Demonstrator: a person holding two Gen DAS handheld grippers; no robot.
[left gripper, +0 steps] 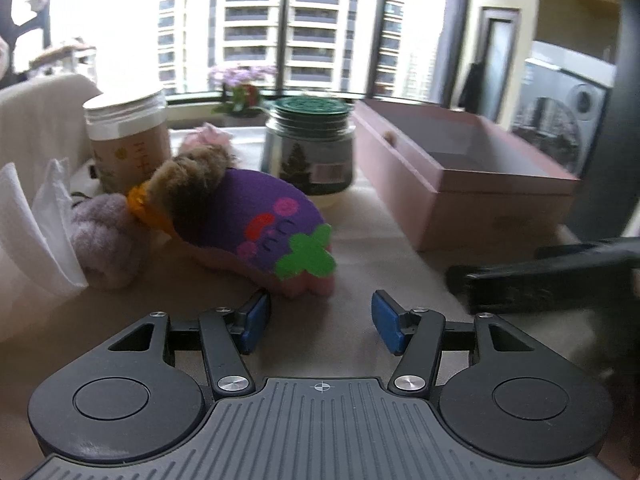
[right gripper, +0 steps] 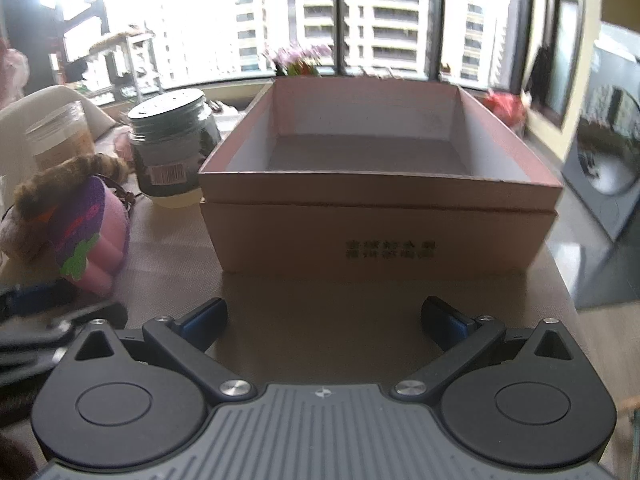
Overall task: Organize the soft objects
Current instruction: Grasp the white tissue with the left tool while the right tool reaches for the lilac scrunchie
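A purple and pink plush toy (left gripper: 264,228) with a green patch lies on the beige table, with a brown furry toy (left gripper: 188,176) on top of it and a pale lilac plush (left gripper: 106,236) to its left. My left gripper (left gripper: 320,322) is open and empty, just in front of the purple plush. The open pink box (right gripper: 376,184) stands empty on the table; it also shows in the left wrist view (left gripper: 460,184). My right gripper (right gripper: 324,320) is open and empty, facing the box's front wall. The purple plush (right gripper: 90,232) shows at the left of the right wrist view.
A dark glass jar with a green lid (left gripper: 310,148) and a paper cup with a white lid (left gripper: 128,140) stand behind the toys. White tissue (left gripper: 36,224) sits at the far left. The right gripper's dark body (left gripper: 540,280) shows at the right. The table's right edge (right gripper: 560,276) drops to the floor.
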